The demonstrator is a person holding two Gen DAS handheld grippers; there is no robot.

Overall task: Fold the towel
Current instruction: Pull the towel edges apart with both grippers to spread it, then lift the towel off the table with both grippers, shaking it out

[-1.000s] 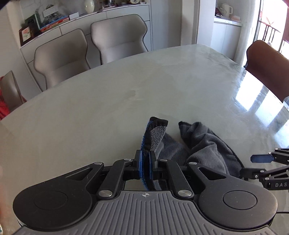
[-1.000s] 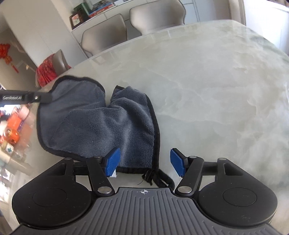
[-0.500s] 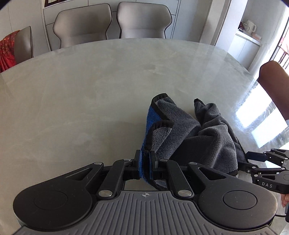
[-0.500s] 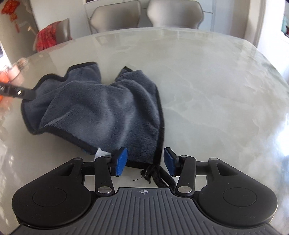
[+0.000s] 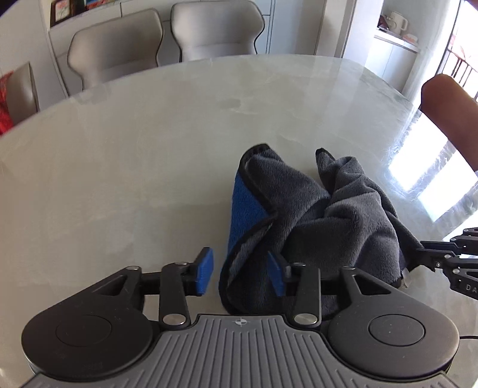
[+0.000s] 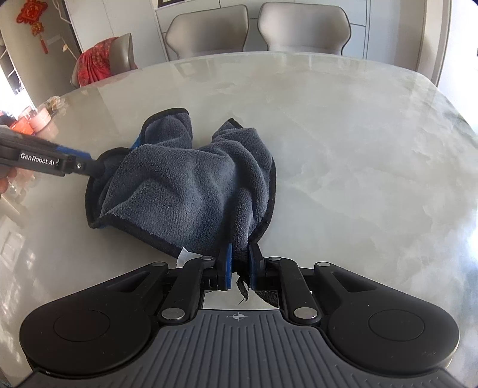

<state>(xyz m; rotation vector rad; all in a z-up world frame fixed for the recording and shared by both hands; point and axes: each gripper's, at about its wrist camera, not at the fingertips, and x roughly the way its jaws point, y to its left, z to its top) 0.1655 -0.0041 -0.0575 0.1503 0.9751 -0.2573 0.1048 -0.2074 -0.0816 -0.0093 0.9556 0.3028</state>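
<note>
**Currently catalogued: one towel, bunched, held at a single corner**

Item 1, towel (image 6: 191, 191). Grey pile with black edging and a blue reverse face, which showed as a strip (image 5: 243, 206) on its left flank. It sat crumpled in a loose mound on the pale marbled counter (image 6: 358, 149), near your edge, with two corners poking up at the far side. No fold had been made that could be read as finished; the task looked to be at its early, gathering stage.

Item 2, right claw (image 6: 239, 265). You had its blue pads drawn nearly together on the near right corner of the towel, cloth pinched between them and a frayed thread hanging below. That hold probably served to anchor one corner so the cloth could be pulled out flat.

Item 3, left claw (image 5: 240, 274). You held it spread wide, gripping nothing. The towel's near left edge lay between its pads, against the right one and apart from the left. Its position suggested you were lining up on that edge for a matching pinch.

Item 4, surroundings. Two grey chairs (image 6: 254, 27) stood at the far side of the counter, a chair draped in red cloth (image 6: 95, 62) to the left. None bore on the fold.
</note>
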